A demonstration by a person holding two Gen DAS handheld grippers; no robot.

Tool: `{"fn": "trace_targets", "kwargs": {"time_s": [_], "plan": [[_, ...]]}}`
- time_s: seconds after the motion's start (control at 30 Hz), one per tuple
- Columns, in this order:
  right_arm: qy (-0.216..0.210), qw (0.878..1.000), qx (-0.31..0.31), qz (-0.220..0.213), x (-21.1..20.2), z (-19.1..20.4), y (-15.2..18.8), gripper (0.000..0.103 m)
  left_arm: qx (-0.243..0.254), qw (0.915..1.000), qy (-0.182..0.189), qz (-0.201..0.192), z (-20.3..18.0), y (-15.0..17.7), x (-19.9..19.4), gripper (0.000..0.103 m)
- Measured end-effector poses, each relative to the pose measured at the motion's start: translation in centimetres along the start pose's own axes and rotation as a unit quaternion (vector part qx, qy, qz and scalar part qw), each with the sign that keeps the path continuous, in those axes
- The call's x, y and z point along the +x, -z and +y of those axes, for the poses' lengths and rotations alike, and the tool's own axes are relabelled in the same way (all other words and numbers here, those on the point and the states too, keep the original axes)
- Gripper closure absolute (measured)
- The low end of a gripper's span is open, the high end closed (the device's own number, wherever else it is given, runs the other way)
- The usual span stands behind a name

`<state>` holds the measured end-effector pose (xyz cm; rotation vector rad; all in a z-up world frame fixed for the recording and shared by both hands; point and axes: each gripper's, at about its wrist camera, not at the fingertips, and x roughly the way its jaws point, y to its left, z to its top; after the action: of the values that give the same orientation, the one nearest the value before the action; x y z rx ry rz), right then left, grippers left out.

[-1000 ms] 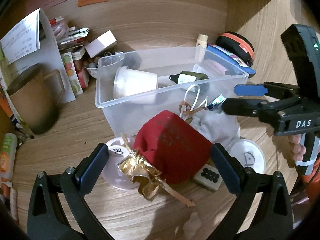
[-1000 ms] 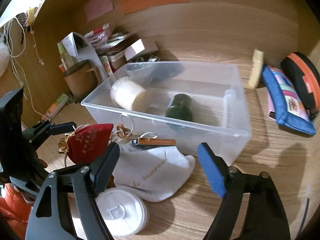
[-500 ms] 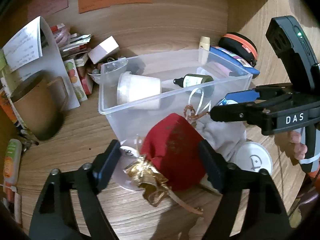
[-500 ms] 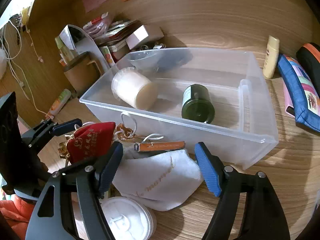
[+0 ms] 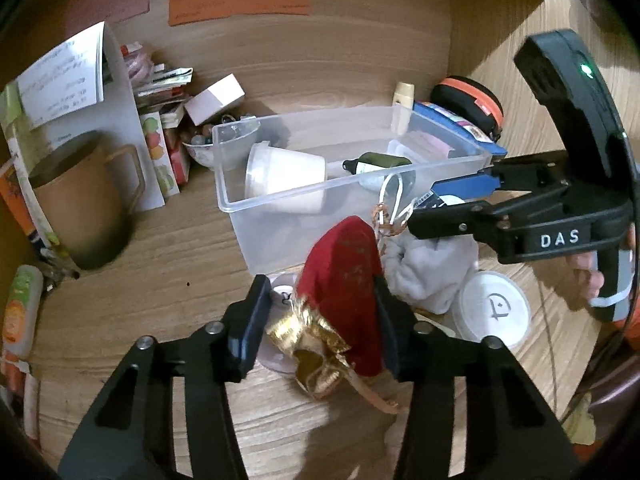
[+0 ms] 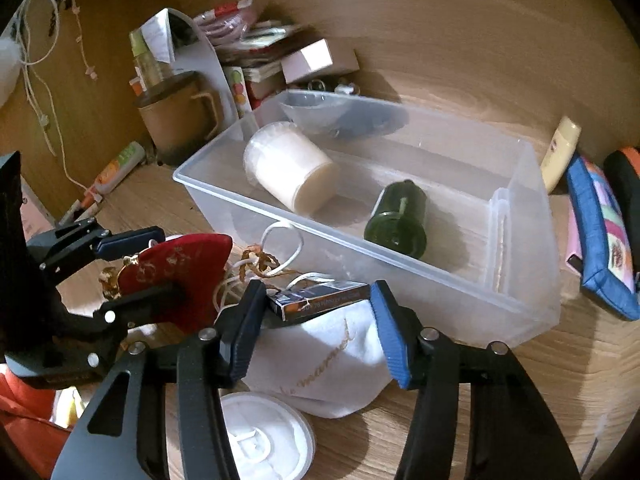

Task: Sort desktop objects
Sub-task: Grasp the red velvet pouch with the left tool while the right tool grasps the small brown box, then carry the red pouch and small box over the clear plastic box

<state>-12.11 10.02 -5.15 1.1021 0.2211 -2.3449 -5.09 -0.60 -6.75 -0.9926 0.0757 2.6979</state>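
My left gripper (image 5: 318, 312) is shut on a red pouch (image 5: 344, 276) with a gold tie (image 5: 316, 344), just in front of the clear plastic bin (image 5: 288, 208). The pouch also shows in the right wrist view (image 6: 180, 276). My right gripper (image 6: 316, 324) has closed on a small dark box with an orange edge (image 6: 320, 300) that lies on a white cloth bag (image 6: 328, 364). In the left wrist view the right gripper (image 5: 448, 208) sits at the bin's near right corner. The bin holds a cream cup (image 6: 288, 172) and a dark green bottle (image 6: 400, 220).
A brown mug (image 5: 84, 200), papers and small boxes (image 5: 172, 112) crowd the back left. White lids (image 5: 494, 312) (image 6: 264, 440) lie on the desk in front. A blue pouch (image 6: 600, 236) and a black-orange case (image 5: 468, 104) lie right of the bin. A wooden wall stands behind.
My left gripper has closed on the red pouch. My right gripper moved forward and narrowed around the small dark box on the white bag.
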Motion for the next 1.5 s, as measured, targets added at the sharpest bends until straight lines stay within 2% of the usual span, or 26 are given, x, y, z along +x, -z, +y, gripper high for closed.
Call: {"fn": "trace_targets", "kwargs": {"time_s": [0.13,0.3,0.5,0.7,0.93,1.23,1.5], "plan": [[-0.005,1.000,0.010,-0.023,-1.4,0.2,0.5,0.053,-0.021,0.9997,0.015,-0.002,0.7,-0.1,-0.6,0.066],[-0.020,0.998,0.033,-0.044,-3.1,-0.1,0.7,0.053,-0.043,0.9989,0.003,-0.017,1.5,-0.4,-1.5,0.066],[-0.020,0.996,0.033,-0.075,-5.4,0.2,1.1,0.053,-0.046,0.9984,-0.008,-0.032,1.6,-1.1,-2.5,0.066],[-0.022,0.993,0.039,-0.106,-7.6,-0.4,1.1,0.053,-0.039,0.9971,-0.014,-0.063,1.4,-3.0,-4.3,0.066],[-0.012,0.990,0.036,-0.138,-9.6,-1.4,0.3,0.053,-0.047,0.9954,-0.020,-0.081,2.3,-5.7,-5.5,0.066],[-0.001,0.985,0.052,-0.167,-10.0,-4.0,-1.8,0.053,-0.029,0.9950,-0.027,-0.091,2.2,-9.6,-4.7,0.066],[0.004,0.983,0.080,-0.162,-7.9,-6.4,-3.7,0.053,-0.016,0.9967,-0.021,-0.076,1.2,-12.5,-1.2,0.066]]}}
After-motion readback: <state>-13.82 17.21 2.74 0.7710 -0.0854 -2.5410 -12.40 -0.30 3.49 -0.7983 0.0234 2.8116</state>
